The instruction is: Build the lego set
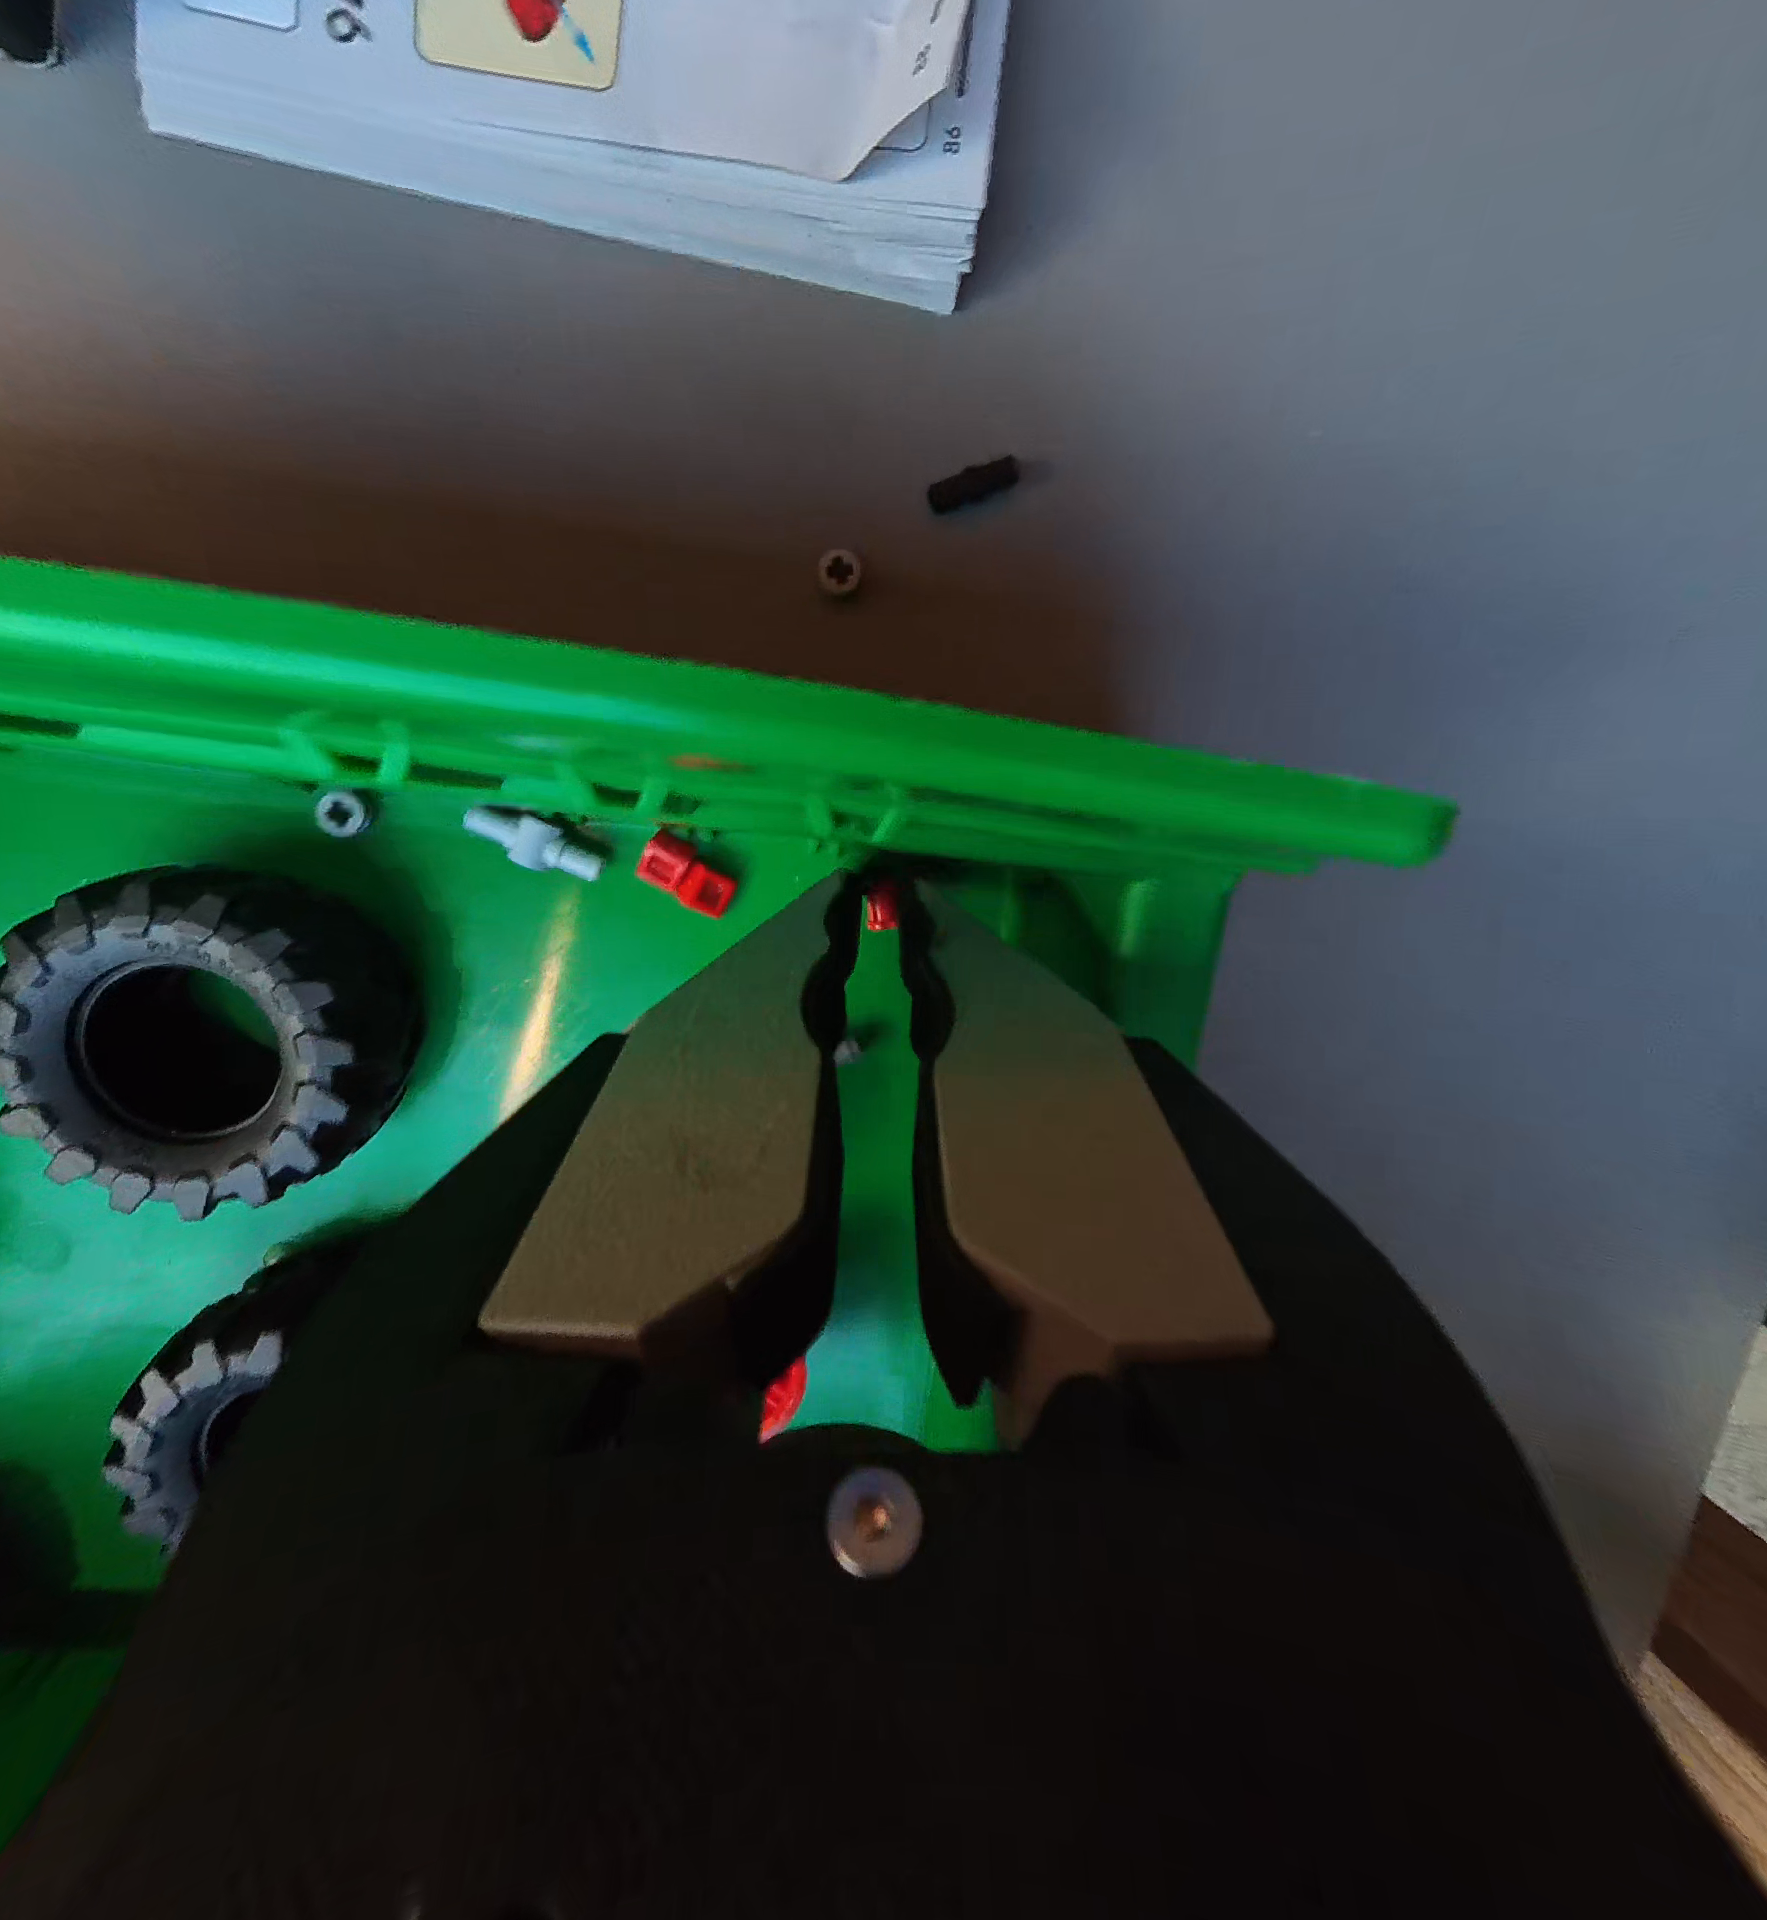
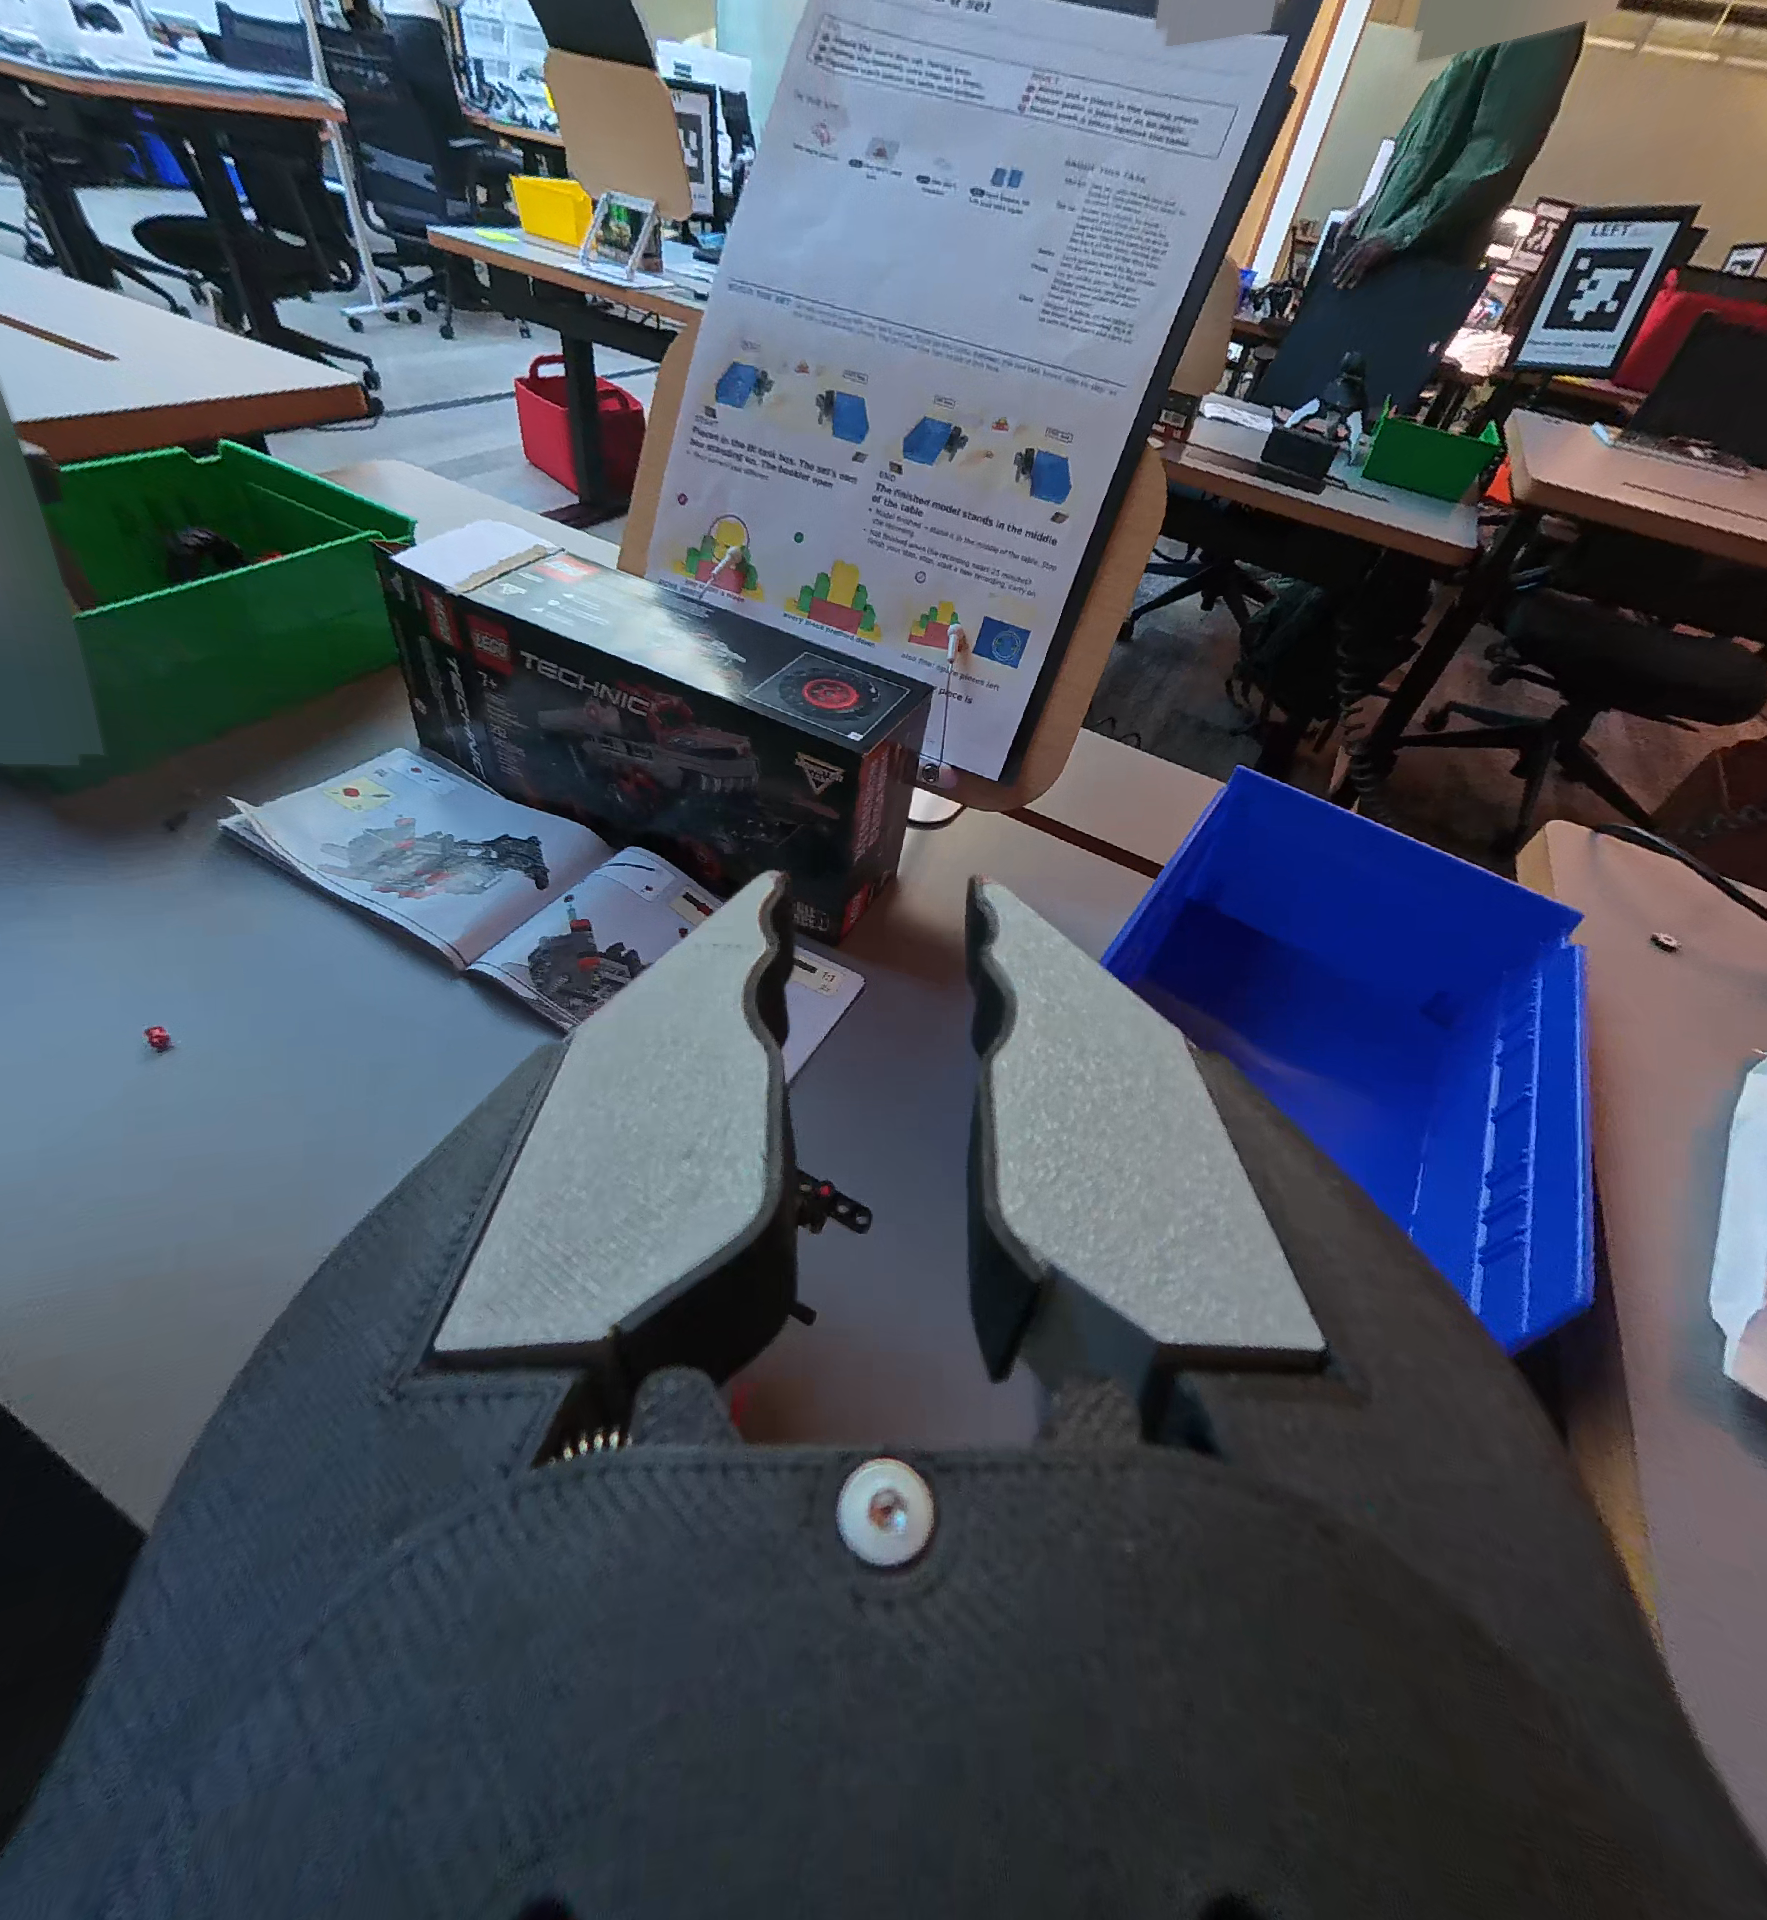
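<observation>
Left claw (image 1: pixel 881 904) reaches into green bin (image 1: pixel 650 717), fingers nearly together, tips pinching a small red piece (image 1: pixel 880 906) by the bin's far wall. In the bin: tire (image 1: pixel 188 1039) at 9 o'clock, grey connector (image 1: pixel 536 840) and red pair (image 1: pixel 687 871) at 11. Loose black pin (image 1: pixel 972 483) on bench (image 1: pixel 1378 520) at 1 o'clock. Right claw (image 2: pixel 874 904) hangs above bench, fingers apart, nothing between. Open booklet (image 2: pixel 422 873) and set box (image 2: pixel 650 717) at 11 o'clock, blue bin (image 2: pixel 1378 1039) at 2.
</observation>
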